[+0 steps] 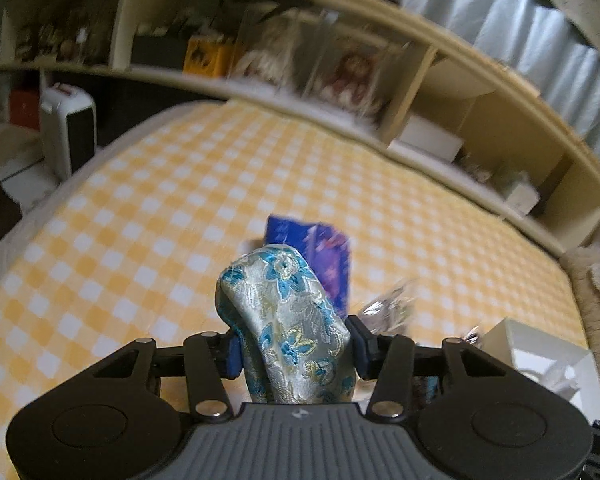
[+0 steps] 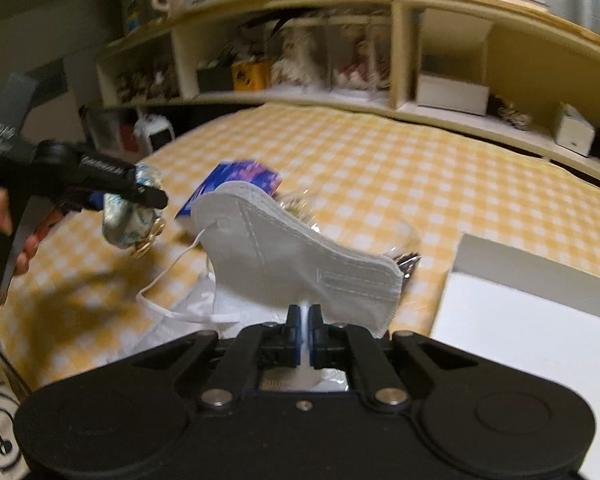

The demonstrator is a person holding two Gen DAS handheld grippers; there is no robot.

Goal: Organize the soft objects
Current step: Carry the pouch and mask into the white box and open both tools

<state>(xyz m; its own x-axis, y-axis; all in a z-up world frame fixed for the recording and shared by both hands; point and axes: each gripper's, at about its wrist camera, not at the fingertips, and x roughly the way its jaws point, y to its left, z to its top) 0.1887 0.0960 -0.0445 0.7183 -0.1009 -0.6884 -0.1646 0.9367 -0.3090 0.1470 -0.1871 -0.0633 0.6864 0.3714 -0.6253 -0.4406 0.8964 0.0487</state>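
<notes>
1. Brocade pouch (image 1: 288, 320): silver-blue floral fabric, clenched between the pads of the left gripper (image 1: 294, 346), lifted above the checked bedspread (image 1: 148, 200).
2. White face mask (image 2: 296, 256): pinched at its lower edge by the right gripper (image 2: 304, 316), jaws nearly closed; ear loop (image 2: 168, 280) dangling at 9 o'clock.
3. Blue packet (image 2: 240, 180): on the bedspread at 11 o'clock of the mask.
4. White box (image 2: 540, 304): at 3 o'clock.
5. Shelf unit (image 2: 404, 56): at 12 o'clock.
</notes>
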